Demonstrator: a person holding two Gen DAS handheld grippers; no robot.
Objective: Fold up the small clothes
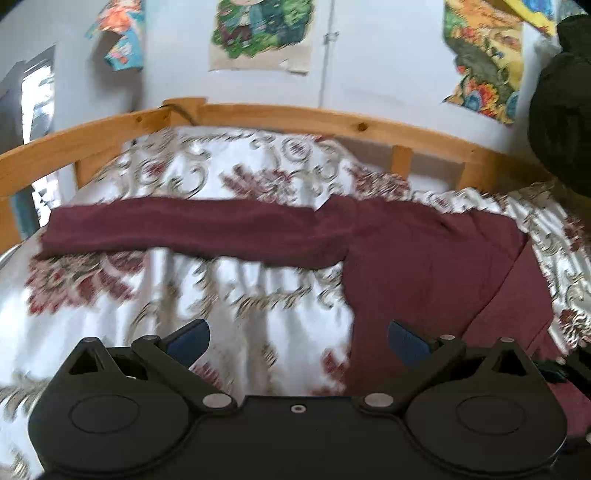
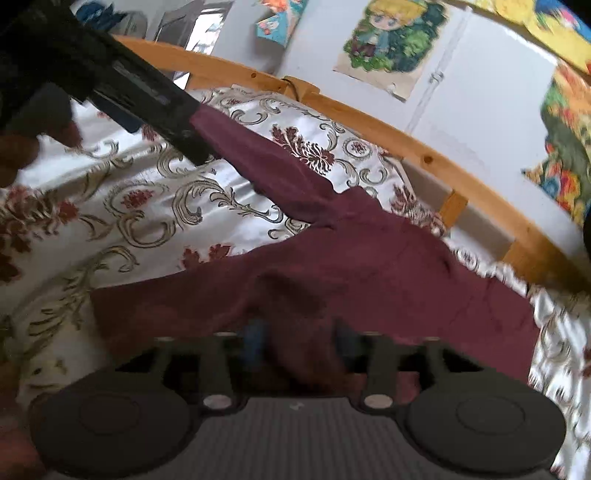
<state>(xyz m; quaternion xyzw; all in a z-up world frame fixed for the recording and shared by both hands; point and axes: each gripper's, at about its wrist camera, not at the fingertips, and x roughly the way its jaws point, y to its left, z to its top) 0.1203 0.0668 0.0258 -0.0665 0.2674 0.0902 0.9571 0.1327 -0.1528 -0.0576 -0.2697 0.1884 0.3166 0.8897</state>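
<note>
The maroon long-sleeved top [image 1: 424,258] lay spread on the bed, body part just ahead of both grippers and one sleeve [image 1: 177,229] stretched straight out flat, running off to the left past the left hand-held gripper [image 1: 298,338]. That left hand-held gripper was spread wide, blue pads [image 1: 190,341] well apart with nothing between them; the right pad sat over the edge of the shirt body, the left one over bare bedspread. In the right wrist view the right hand-held gripper [image 2: 297,341] was pretty smeared, but its fingers stood apart with a bunched hump of the maroon fabric right between them, and I couldn't tell if the pads were actually touching it, so I'd say parted, not pinching. From that side the left gripper showed up as a dark shape at the far end of the sleeve, up and to the left. Under the shirt was a shiny white bedspread [image 1: 221,295] with red flowers and grey-gold scrolls. Beyond it, further ahead of the grippers, ran the wooden bed rail [image 1: 280,114], then a pale wall with cartoon posters [image 1: 258,33] stuck on it.
</note>
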